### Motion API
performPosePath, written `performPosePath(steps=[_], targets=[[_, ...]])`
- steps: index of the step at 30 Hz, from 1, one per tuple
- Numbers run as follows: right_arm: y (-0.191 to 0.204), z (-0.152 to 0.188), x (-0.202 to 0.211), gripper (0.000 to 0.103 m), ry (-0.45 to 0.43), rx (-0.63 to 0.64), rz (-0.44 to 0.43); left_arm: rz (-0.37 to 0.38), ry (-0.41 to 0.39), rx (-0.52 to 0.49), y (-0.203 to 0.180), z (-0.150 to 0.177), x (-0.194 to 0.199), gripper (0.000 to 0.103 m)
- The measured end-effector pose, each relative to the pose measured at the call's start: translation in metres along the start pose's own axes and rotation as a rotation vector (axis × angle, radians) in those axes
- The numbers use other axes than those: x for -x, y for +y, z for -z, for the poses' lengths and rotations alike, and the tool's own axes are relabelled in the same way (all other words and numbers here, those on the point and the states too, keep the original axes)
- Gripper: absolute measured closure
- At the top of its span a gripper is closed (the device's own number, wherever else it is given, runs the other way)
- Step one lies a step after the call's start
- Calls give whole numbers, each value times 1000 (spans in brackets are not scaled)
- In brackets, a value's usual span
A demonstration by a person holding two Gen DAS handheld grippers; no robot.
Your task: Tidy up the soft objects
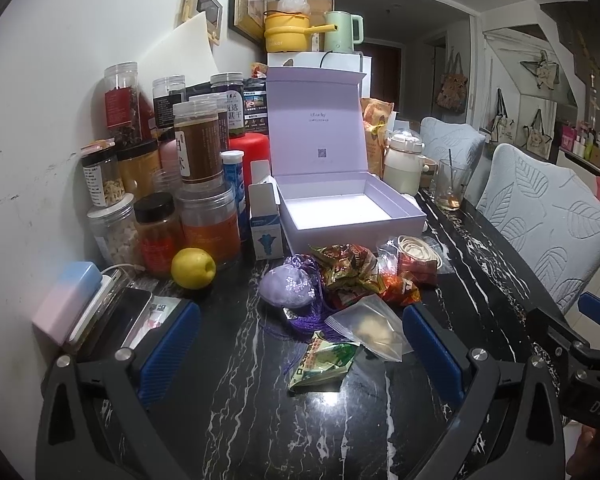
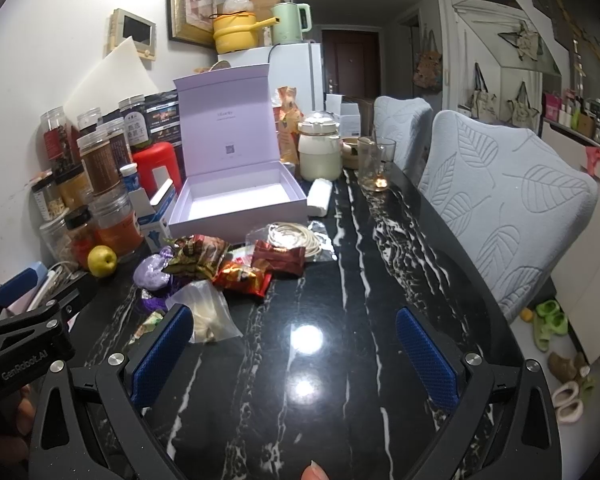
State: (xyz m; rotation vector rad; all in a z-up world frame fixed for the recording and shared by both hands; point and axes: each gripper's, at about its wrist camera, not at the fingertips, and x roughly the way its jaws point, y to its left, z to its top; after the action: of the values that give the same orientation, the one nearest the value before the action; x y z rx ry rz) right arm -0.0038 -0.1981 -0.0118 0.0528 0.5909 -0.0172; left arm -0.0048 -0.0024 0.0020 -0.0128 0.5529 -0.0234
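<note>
An open lilac box (image 1: 352, 216) (image 2: 236, 210) stands empty on the black marble table (image 1: 260, 392). In front of it lies a heap of soft things: a purple sachet (image 1: 286, 286) (image 2: 151, 272), foil snack packets (image 1: 350, 266) (image 2: 240, 276), a clear zip bag (image 1: 370, 328) (image 2: 210, 312), a green packet (image 1: 322, 364) and a bag with coiled cord (image 1: 416, 250) (image 2: 292, 236). My left gripper (image 1: 300, 356) is open and empty, just short of the green packet. My right gripper (image 2: 296, 352) is open and empty over bare table, right of the heap.
Jars and bottles (image 1: 196, 152) crowd the left wall, with a yellow fruit (image 1: 193, 268) (image 2: 102, 261) and a small blue-white carton (image 1: 265, 216). A cream jar (image 2: 319, 148) and a glass (image 2: 374, 164) stand behind the box. Two padded chairs (image 2: 500, 208) line the right edge.
</note>
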Motion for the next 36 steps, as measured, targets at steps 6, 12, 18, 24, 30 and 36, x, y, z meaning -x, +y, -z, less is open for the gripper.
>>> performPosePath(steps=[6, 12, 18, 24, 30, 36], targets=[[-2, 0, 1, 0, -2, -1, 2, -2, 5, -5, -2, 1, -1, 0], [-3, -1, 0, 0, -1, 1, 3, -5, 12, -5, -3, 2, -2, 0], [-3, 2, 2, 0, 0, 4, 5, -7, 14, -6, -3, 2, -2, 0], [-3, 3, 2, 0, 0, 5, 6, -5, 17, -6, -4, 3, -2, 0], [-4, 3, 3, 0, -1, 5, 6, -4, 16, -8, -4, 3, -1, 0], [-3, 2, 3, 0, 1, 6, 7, -4, 20, -9, -5, 3, 0, 0]])
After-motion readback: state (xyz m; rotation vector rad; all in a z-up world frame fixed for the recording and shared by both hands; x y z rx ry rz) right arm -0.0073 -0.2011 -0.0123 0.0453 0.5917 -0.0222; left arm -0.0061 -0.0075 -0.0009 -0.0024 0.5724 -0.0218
